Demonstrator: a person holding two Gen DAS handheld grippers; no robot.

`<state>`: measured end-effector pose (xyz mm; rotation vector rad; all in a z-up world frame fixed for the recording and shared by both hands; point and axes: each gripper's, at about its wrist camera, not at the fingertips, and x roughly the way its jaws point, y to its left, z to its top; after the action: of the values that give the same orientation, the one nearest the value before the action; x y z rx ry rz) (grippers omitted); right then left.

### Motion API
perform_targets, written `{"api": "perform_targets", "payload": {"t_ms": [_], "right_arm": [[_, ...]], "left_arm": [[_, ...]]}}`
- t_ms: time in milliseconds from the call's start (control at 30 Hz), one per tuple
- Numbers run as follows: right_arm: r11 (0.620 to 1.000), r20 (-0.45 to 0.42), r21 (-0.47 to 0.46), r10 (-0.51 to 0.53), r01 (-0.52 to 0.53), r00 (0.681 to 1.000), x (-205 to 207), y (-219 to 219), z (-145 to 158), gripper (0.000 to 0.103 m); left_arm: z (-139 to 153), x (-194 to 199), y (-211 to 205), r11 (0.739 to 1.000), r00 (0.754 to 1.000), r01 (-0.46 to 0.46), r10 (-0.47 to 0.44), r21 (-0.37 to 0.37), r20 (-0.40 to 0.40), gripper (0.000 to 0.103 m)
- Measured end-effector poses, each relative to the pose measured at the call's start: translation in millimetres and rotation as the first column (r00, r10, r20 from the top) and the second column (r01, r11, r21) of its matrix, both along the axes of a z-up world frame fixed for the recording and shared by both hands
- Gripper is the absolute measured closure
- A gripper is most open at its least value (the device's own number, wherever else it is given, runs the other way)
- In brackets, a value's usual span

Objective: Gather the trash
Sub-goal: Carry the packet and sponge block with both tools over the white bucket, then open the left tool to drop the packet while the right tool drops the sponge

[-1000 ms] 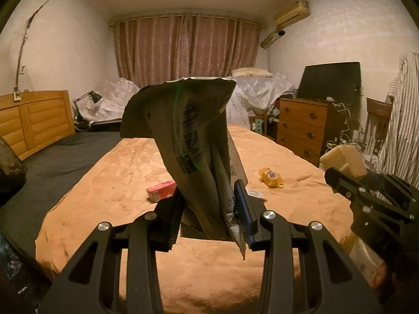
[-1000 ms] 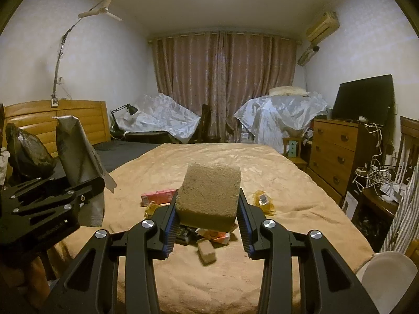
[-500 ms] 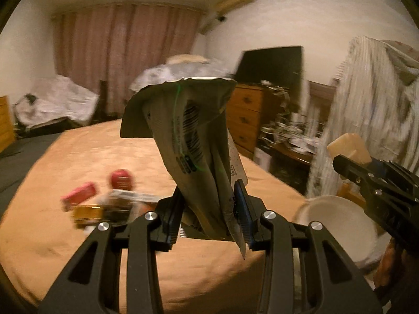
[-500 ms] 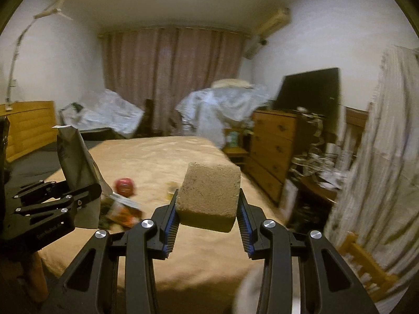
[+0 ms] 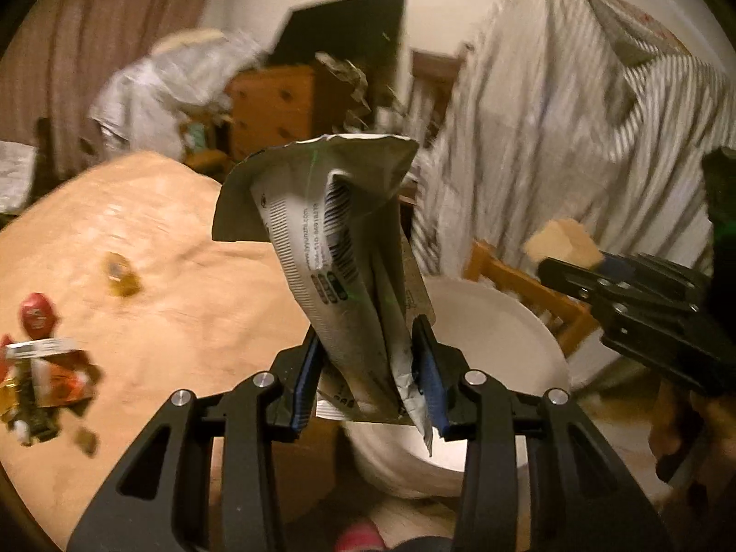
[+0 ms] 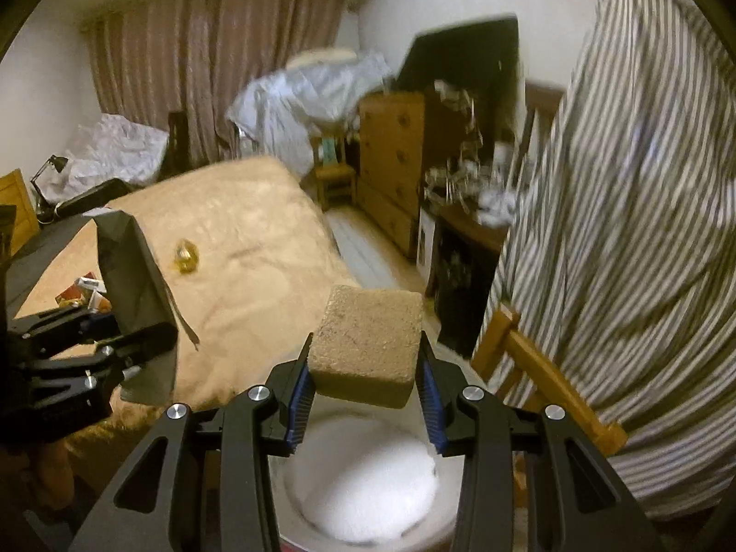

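Foil from a crumpled silver snack bag (image 5: 349, 248) stood up between the blue pads of my left gripper (image 5: 370, 375); its jaws were easing apart, yet the bag's pinched lower end was still caught between them, with the barcode side facing the camera and the torn mouth flaring at the top. My right gripper (image 6: 365, 382) was clamped on a tan sponge block (image 6: 368, 345), one pad pressed flat against each side, the block tilted slightly and standing clear above the pads.

Directly beneath both grippers sat a white bin (image 6: 368, 497), its round mouth open toward me; in the left wrist view its rim (image 5: 515, 322) curved out behind the bag and to the right. From that same view I could see the right gripper off to the side, the sponge poking from its tip (image 5: 563, 241).

To the left lay the bed (image 5: 184, 285) under a tan blanket. More trash was left on it: a yellow wrapper (image 6: 185, 255) lying alone well out on the blanket, and a cluster of red, orange and white packets (image 5: 41, 368) near the edge, too blurred to name. A wooden chair (image 6: 543, 368) draped with a striped shirt (image 6: 635, 230) stood just beside the bin. Farther back were a wooden dresser (image 6: 395, 161) and brown curtains (image 6: 207, 60).
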<state>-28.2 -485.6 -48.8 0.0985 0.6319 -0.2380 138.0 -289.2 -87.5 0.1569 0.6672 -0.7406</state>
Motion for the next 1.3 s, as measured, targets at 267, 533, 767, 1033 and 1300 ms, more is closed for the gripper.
{"api": "perform_targets", "payload": {"t_ms": [267,533,767,1033,1300], "right_arm": [[0.992,-0.162,0.124,0.027,-0.007,0.986,28.8,-44.0,-37.0,0.062],[0.985,-0.211,0.171,0.047,-0.011,0.976,39.5,-38.8,-59.8,0.062],[0.983,-0.189,0.182,0.04,-0.005,0.981,40.8,-34.9,-62.3,0.04],[0.983,-0.153,0.186,0.021,0.008,0.988,33.6,-40.1,-55.3,0.04],[0.987,-0.053,0.147,0.078,-0.069,0.996,28.0,-1.2,-33.6,0.04]], "left_arm": [[-33.6,30.7,-44.4,0.988,0.975,0.144,-0.132,0.056,-0.181,0.064],[-49.4,38.4,-57.8,0.979,0.956,0.186,-0.16,0.088,-0.247,0.064],[-50.7,38.3,-59.6,0.978,0.965,0.171,-0.143,0.117,-0.219,0.029],[-47.9,43.2,-44.9,0.987,0.972,0.127,-0.103,0.102,-0.213,0.028],[-36.9,36.4,2.1,0.994,0.986,0.061,-0.046,0.088,-0.163,0.028]]}}
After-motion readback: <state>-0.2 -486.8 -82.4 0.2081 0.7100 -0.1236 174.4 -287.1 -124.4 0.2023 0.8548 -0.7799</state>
